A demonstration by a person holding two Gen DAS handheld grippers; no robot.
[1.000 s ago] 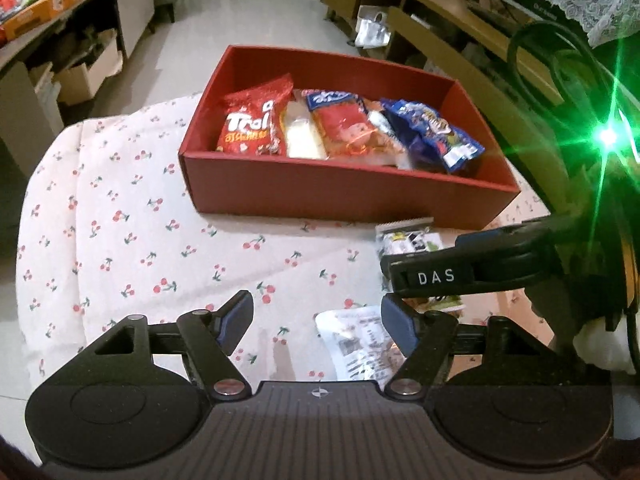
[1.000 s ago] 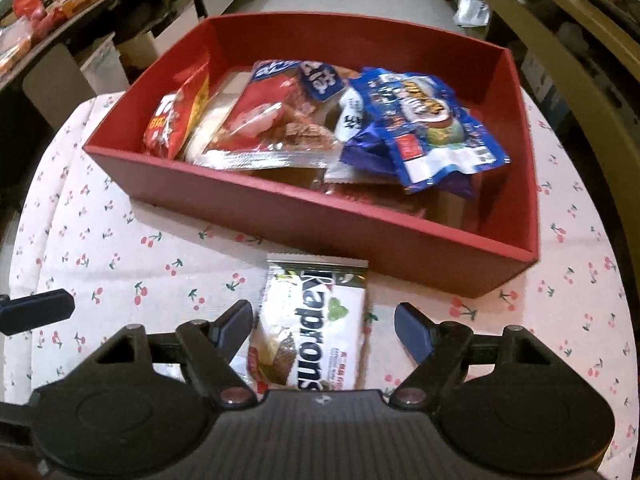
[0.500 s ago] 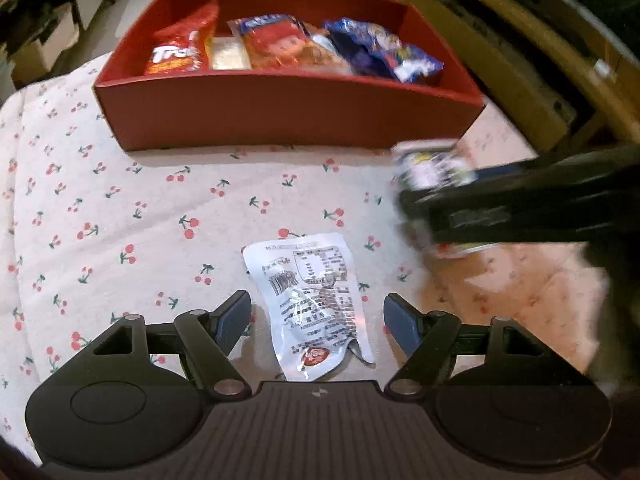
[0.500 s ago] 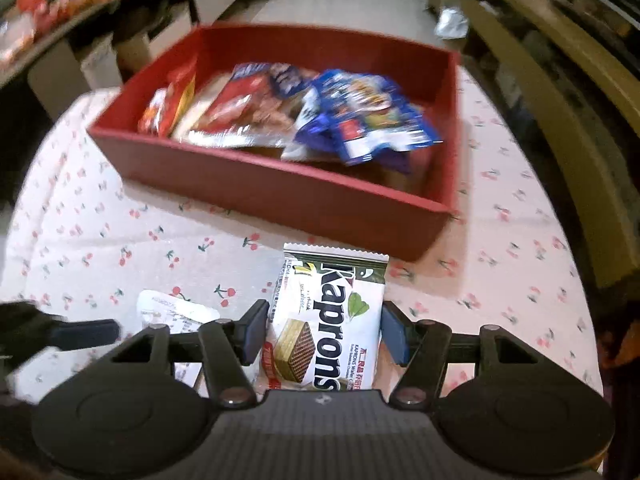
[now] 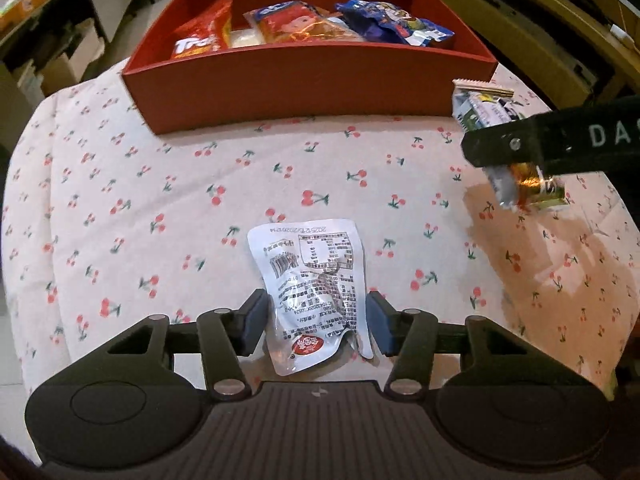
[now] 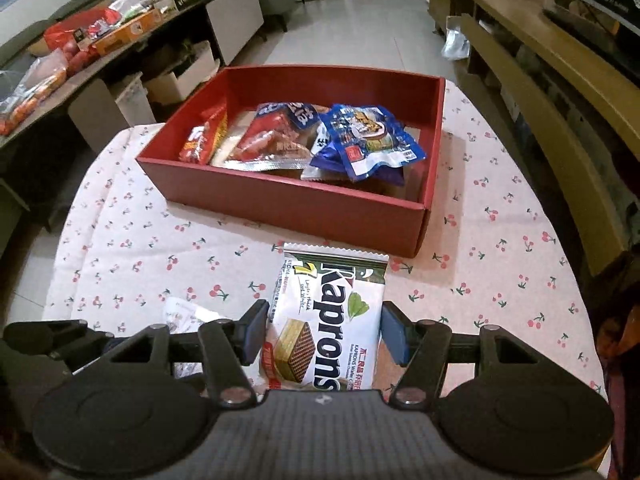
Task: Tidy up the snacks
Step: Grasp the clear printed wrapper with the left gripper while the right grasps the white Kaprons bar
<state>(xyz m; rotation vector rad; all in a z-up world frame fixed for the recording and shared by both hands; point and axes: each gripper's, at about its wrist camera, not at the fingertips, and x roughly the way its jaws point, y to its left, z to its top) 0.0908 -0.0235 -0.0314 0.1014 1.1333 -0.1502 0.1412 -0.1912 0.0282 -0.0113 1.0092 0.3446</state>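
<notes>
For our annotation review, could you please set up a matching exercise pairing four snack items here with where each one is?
Things:
1. Kaprons wafer pack
2. silver pouch
3. blue snack bag
4. orange Trol bag

Places:
A. left end of the red box
B. between the left gripper fingers
C. right side of the red box
D. between the right gripper fingers

Pairs: 1-D, 2-B, 3-C, 4-A
</notes>
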